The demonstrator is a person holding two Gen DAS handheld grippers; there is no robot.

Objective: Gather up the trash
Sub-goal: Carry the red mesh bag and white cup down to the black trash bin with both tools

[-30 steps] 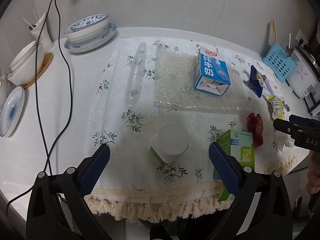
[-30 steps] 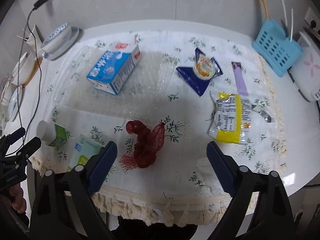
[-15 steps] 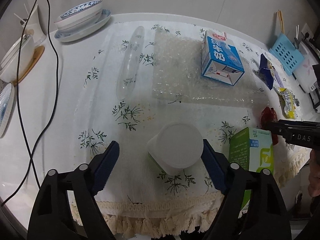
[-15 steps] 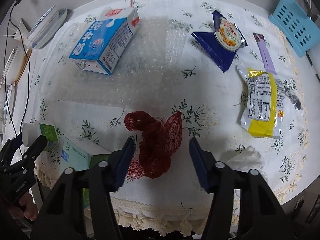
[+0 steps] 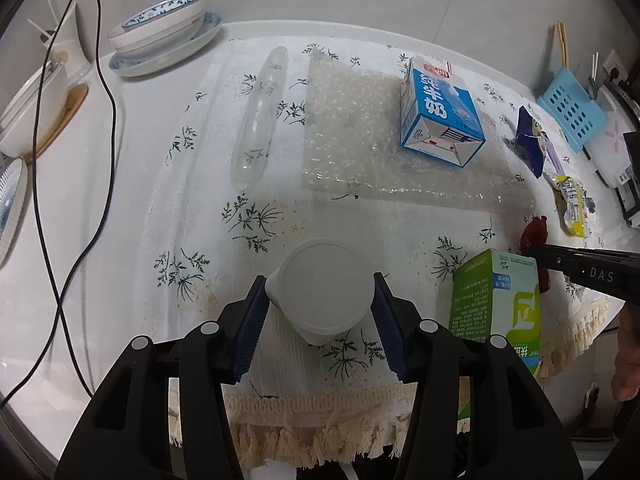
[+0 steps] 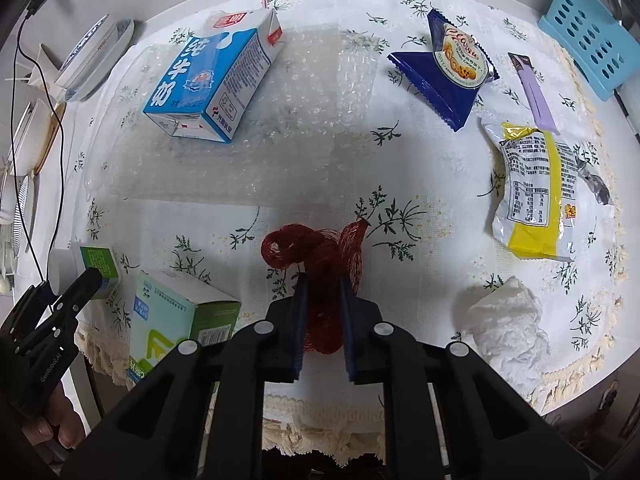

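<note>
A white plastic cup stands near the front edge of the flowered tablecloth. My left gripper points steeply down over it. Its jaws are closing, and both blue pads touch the cup's sides. To the right lies a bunched red mesh net. My right gripper is shut on the net's lower part. In the left wrist view the right gripper shows from the side against the red net. In the right wrist view the cup shows with a green label.
A green box stands between the cup and the net. A blue milk carton lies on bubble wrap. A blue wrapper, yellow packet, crumpled tissue and blue basket are right. Bowls and a cable are left.
Both grippers came down toward the table and closed. The left pads went from wide apart to touching the cup. The right pads closed onto the red net.
</note>
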